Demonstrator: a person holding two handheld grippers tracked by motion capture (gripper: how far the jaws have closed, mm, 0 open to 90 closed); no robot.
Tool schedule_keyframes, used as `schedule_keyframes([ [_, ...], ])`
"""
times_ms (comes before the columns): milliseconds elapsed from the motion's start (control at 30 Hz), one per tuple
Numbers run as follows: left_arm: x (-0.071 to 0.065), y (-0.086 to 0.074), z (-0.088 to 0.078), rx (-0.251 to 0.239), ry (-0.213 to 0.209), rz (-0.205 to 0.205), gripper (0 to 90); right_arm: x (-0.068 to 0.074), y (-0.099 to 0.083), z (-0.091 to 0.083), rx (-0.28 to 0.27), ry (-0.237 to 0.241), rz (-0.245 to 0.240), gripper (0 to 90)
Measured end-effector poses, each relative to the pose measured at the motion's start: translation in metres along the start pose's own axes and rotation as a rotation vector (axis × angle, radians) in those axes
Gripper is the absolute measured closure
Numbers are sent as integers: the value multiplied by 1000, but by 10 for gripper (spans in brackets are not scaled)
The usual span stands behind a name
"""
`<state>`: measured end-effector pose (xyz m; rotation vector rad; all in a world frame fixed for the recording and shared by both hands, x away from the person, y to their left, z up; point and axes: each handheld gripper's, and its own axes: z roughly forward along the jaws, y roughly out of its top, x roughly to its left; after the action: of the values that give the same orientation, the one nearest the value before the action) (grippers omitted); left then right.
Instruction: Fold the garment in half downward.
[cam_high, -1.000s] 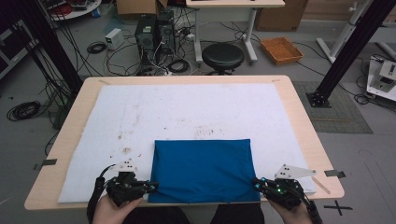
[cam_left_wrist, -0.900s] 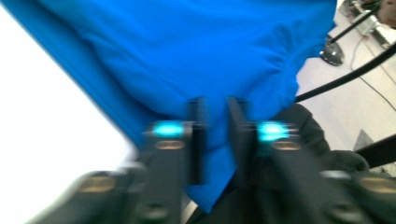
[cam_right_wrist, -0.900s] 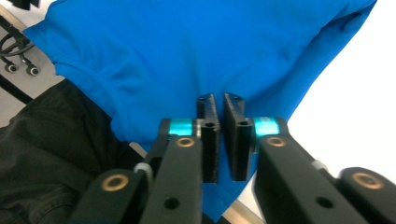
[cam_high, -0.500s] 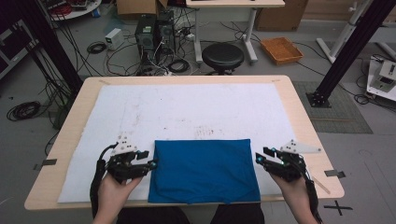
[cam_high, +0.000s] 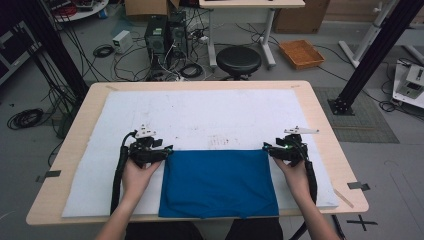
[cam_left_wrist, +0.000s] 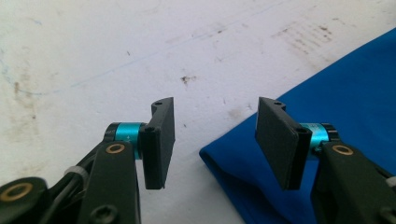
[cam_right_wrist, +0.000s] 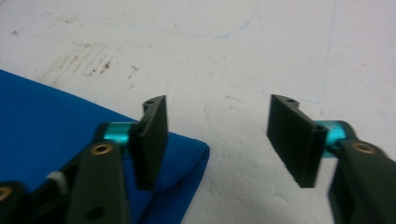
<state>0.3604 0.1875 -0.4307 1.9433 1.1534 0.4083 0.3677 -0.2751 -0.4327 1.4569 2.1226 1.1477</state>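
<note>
High view. The blue cloth (cam_high: 218, 182) lies folded flat on the white mat (cam_high: 210, 112), near edge at the table (cam_high: 320, 115) front, far edge running between our two grippers. Left gripper (cam_high: 167, 152) sits at the far left corner, right gripper (cam_high: 266, 149) at the far right corner, both pointing inward. We judge the step in hand to be taking both far corners for the next fold. To do it well, we should go in level and together, so the edge lifts straight.

Left gripper view. Jaws stand wide and have just been opening; nothing is pinched. The rounded cloth corner (cam_left_wrist: 219, 156) lies low in the gap, nearer the right-hand pad (cam_left_wrist: 278, 140), with bare mat (cam_left_wrist: 116, 51) under the other pad. Advice to ourselves: slide further in so both pads straddle the corner, lower jaw under every layer, then close. A bite on the top layer alone would peel the fold open.

Right gripper view. Jaws wide too, just been opening, empty. The cloth corner (cam_right_wrist: 189, 154) reaches past the left-hand pad (cam_right_wrist: 152, 140) and ends inside the gap, so most of the gap holds mat (cam_right_wrist: 243, 56). We need to shift toward the cloth before closing, or the pads will catch the very tip and it may slip.
</note>
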Motion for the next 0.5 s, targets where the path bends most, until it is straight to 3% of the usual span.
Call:
schedule_keyframes([
  [200, 3, -4, 11, 49, -4, -18, 486, 0, -5, 8, 27, 4, 6, 557],
  [333, 1, -7, 12, 85, -10, -1, 533, -1, -9, 13, 57, 17, 7, 657],
  [433, -1, -11, 12, 62, 17, 16, 595, -1, -11, 14, 56, 16, -1, 733],
  [500, -2, -12, 10, 64, 19, 34, 658, -1, -11, 13, 56, 41, -18, 817],
])
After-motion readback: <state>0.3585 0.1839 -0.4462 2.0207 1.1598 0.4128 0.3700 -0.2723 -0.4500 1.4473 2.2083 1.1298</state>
